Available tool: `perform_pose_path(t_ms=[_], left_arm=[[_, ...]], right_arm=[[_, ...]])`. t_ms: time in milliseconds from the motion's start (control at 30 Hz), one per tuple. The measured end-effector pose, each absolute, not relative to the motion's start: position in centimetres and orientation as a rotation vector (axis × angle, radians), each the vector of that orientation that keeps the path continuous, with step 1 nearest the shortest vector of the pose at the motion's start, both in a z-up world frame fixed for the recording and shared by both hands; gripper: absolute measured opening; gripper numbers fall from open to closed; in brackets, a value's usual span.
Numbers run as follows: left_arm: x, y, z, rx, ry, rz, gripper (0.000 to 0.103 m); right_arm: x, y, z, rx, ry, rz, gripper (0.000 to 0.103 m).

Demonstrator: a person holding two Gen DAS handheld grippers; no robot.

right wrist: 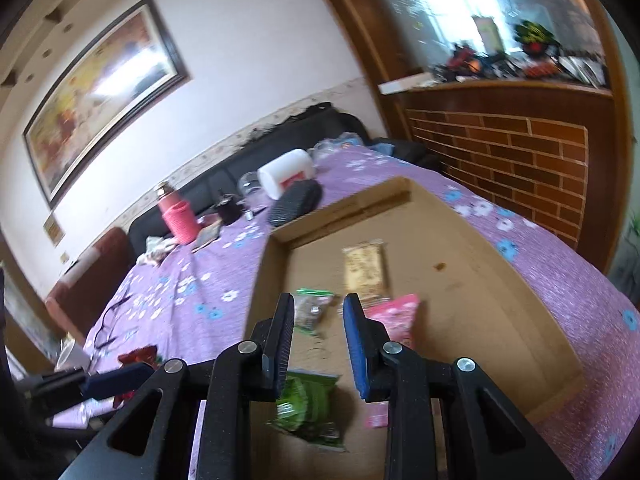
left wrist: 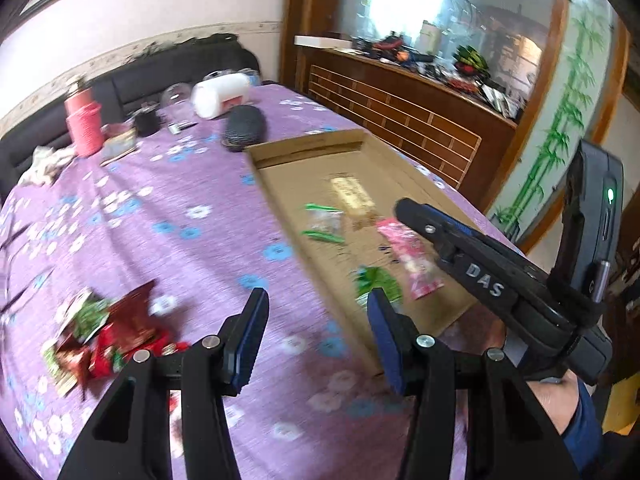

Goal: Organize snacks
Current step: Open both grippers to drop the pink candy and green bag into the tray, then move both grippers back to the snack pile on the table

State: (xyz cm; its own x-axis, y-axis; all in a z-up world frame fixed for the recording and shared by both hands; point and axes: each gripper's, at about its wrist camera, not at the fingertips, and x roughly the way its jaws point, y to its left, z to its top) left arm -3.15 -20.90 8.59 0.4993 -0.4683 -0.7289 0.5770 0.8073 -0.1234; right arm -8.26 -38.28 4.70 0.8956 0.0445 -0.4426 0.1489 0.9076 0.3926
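Holding my left gripper (left wrist: 318, 330) spread and empty, my right gripper (right wrist: 318, 340) narrow with nothing pinched above the cardboard tray (right wrist: 500, 280), where four packets already lie. Next, I judge, comes fetching the red snack pile (left wrist: 108, 336) on the tablecloth (left wrist: 160, 200).

tablecloth (left wrist: 168, 208): purple, little blue and white flowers all over
box (right wrist: 472, 280): plain brown cardboard
snack packs in it: one pink (left wrist: 412, 260), one green (right wrist: 308, 404), one tan (right wrist: 364, 268)
bottle (left wrist: 84, 120): pink
gripper pads (left wrist: 384, 340): blue on black
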Motion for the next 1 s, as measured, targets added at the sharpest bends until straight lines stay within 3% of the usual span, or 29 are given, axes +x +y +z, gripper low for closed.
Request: perform_pose_path(t_ms=[600,867,1000], left_arm=[[0.9,-0.1,6.9,-0.143,0.895,-0.217,0.05],[4.7,2.5,3.2,-0.239,1.026,-0.14,0.05],[5.6,2.1,2.1,-0.22,1.036,-0.146,0.05]], right_arm=[[-7.8,-34.1,4.9,0.272,0.481,0.063,0.036],[-8.0,-32.4,5.6,0.273,0.505,0.139,0.037],[-8.1,-30.9,6.3,0.305,0.54,0.23,0.048]])
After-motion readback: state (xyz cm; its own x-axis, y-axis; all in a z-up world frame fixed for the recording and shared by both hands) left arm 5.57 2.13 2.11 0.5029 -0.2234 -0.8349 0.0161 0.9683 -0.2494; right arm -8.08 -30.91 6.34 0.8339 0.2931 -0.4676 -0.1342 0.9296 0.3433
